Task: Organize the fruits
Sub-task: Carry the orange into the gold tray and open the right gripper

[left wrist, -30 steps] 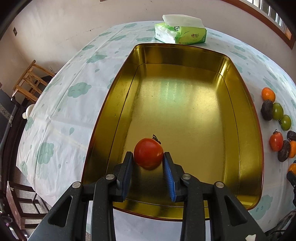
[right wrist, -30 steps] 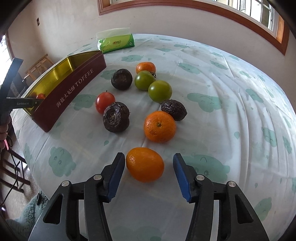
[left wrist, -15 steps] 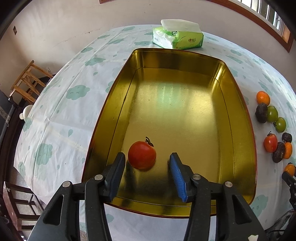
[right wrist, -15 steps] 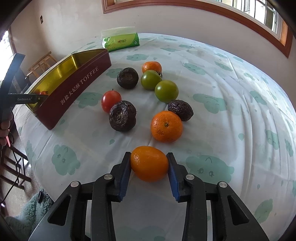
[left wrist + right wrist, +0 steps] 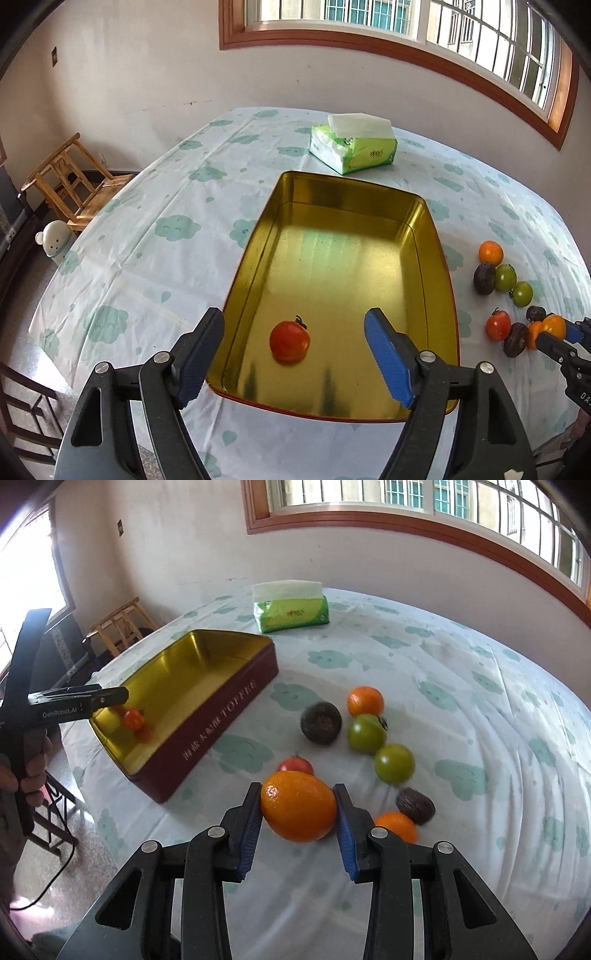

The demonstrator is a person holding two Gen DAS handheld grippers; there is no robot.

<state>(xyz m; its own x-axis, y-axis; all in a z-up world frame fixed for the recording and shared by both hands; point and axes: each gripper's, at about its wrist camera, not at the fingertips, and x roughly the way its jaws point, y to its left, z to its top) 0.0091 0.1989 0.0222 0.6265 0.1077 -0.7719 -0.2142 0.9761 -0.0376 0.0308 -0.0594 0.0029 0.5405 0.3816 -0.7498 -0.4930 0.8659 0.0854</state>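
A gold tin [image 5: 436,258] with dark red outer walls [image 5: 221,716] holds one red tomato [image 5: 289,340] near its front end; the tomato also shows in the right wrist view [image 5: 133,719]. My left gripper [image 5: 293,354] is open and empty, raised above the tin's near end. My right gripper [image 5: 298,812] is shut on an orange [image 5: 299,805], lifted above the table. On the cloth lie a red tomato [image 5: 295,765], two green tomatoes [image 5: 366,733] [image 5: 394,763], two oranges [image 5: 365,700] [image 5: 397,825] and dark wrinkled fruits [image 5: 320,722] [image 5: 415,805].
A green tissue pack [image 5: 352,149] lies behind the tin. The table has a cloud-print cloth [image 5: 480,709]. A wooden chair [image 5: 70,177] and a small white figure [image 5: 55,240] stand off the table's left side. A window runs along the back wall.
My left gripper opened, let go of the red tomato in the tin and drew back and up. My right gripper closed on the orange and lifted it off the cloth.
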